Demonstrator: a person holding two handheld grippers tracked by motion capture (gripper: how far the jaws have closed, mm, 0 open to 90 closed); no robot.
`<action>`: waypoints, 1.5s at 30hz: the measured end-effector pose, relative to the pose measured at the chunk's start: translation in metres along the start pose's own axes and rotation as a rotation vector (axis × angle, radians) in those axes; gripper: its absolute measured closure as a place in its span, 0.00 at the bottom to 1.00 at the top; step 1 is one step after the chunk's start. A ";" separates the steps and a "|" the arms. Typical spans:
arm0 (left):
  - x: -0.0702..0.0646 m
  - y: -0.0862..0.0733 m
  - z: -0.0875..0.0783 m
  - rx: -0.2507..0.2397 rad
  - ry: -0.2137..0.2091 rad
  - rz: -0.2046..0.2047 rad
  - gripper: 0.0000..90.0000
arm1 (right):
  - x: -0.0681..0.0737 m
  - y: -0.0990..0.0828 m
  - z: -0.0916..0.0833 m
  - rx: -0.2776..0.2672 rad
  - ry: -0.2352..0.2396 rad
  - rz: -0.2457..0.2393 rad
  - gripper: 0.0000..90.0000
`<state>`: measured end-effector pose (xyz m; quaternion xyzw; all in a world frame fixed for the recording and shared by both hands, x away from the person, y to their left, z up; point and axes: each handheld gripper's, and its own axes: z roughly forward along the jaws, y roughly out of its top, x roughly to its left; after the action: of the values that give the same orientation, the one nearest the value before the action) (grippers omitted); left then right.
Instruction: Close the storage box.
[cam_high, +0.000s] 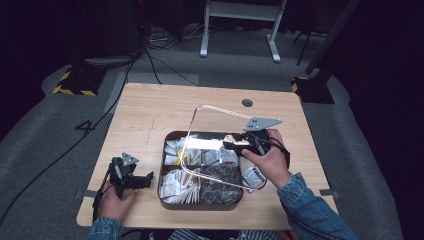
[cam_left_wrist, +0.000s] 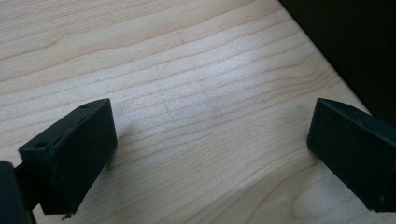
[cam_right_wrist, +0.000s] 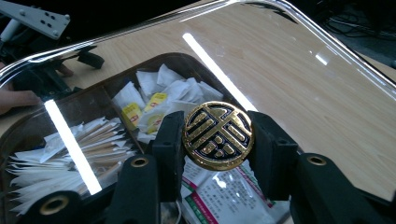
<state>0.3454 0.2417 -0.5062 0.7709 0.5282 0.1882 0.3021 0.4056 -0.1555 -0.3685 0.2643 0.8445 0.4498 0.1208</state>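
A: What's the gold knob (cam_right_wrist: 218, 136) doing between those jaws?

B: It's the handle of the clear lid (cam_high: 210, 145). The right hand-held gripper (cam_high: 231, 142) pinches that round knob from both sides, one black jaw pressed on each edge, so the whole lid hangs from it. In the high view the lid is tilted up, its far edge lifted toward 12 o'clock and its near edge low over the tray (cam_high: 201, 204).

A: Why tilted rather than flat?

B: My guess is that a single pinch at the middle lets the lid swing, and tipping it opens the tray's compartments. The tray sits near the front of the surface (cam_high: 150, 110), toward 6 o'clock from its centre.

A: What's inside?

B: White sachets (cam_right_wrist: 154, 86) with some yellow-tagged ones at the back, paper-wrapped sticks (cam_right_wrist: 70, 149) in another compartment, and a printed packet (cam_right_wrist: 229, 196) just beneath the knob.

A: And the other hand?

B: The left hand-held gripper (cam_high: 131, 175) rests at about 9 o'clock from the tray, just beside its wall. Its jaws are spread wide with nothing between them but bare wood. It looks parked there, close enough to steady the tray or reach in once the lid is clear.
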 end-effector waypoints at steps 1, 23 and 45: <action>0.000 0.000 0.000 -0.001 0.001 0.002 0.02 | 0.003 0.001 0.002 0.002 0.004 -0.002 0.65; 0.000 0.000 0.000 -0.001 0.001 0.000 0.02 | 0.047 -0.008 0.064 0.093 0.101 -0.064 0.65; 0.000 0.000 0.000 -0.001 0.001 0.001 0.02 | 0.051 -0.023 0.082 0.128 0.095 -0.102 0.65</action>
<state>0.3459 0.2416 -0.5063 0.7709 0.5279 0.1888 0.3022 0.3914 -0.0807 -0.4324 0.2066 0.8886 0.4004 0.0860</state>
